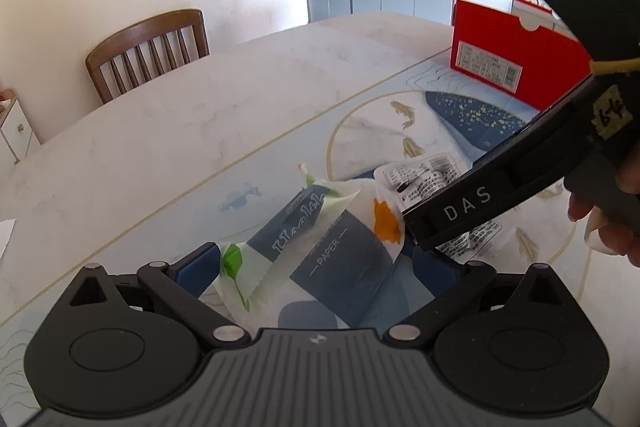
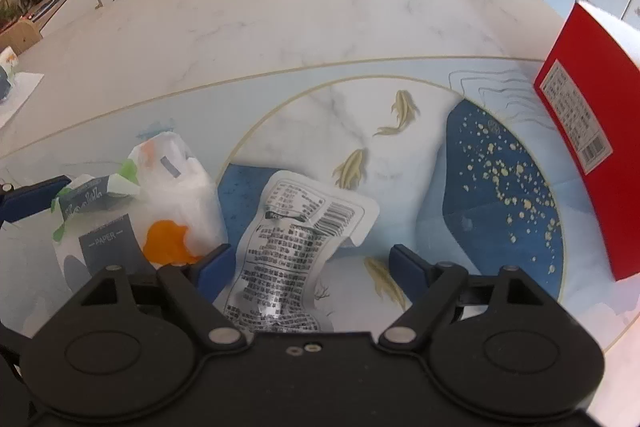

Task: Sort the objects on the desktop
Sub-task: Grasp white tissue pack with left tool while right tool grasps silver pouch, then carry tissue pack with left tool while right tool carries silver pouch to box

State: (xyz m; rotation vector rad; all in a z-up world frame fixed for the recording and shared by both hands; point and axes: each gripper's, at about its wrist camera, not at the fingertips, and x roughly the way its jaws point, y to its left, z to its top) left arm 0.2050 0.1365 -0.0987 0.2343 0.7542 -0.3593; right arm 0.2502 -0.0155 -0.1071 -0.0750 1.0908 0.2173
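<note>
A soft tissue pack point(image 1: 320, 259) printed "PAPER", white with navy, green and orange patches, lies on the patterned mat between the blue fingers of my left gripper point(image 1: 320, 275), which is open around it. It also shows at the left of the right wrist view point(image 2: 160, 211). A white foil sachet point(image 2: 296, 243) covered in black print lies beside it, between the fingers of my right gripper point(image 2: 316, 267), which is open. The right gripper's black body point(image 1: 500, 187) crosses over the sachet point(image 1: 424, 175) in the left wrist view.
A red open box point(image 1: 520, 63) stands at the right of the mat, also in the right wrist view point(image 2: 588, 131). The white marble table point(image 2: 280, 19) extends beyond. A wooden chair point(image 1: 148, 51) stands at its far side. Cabinets line the walls.
</note>
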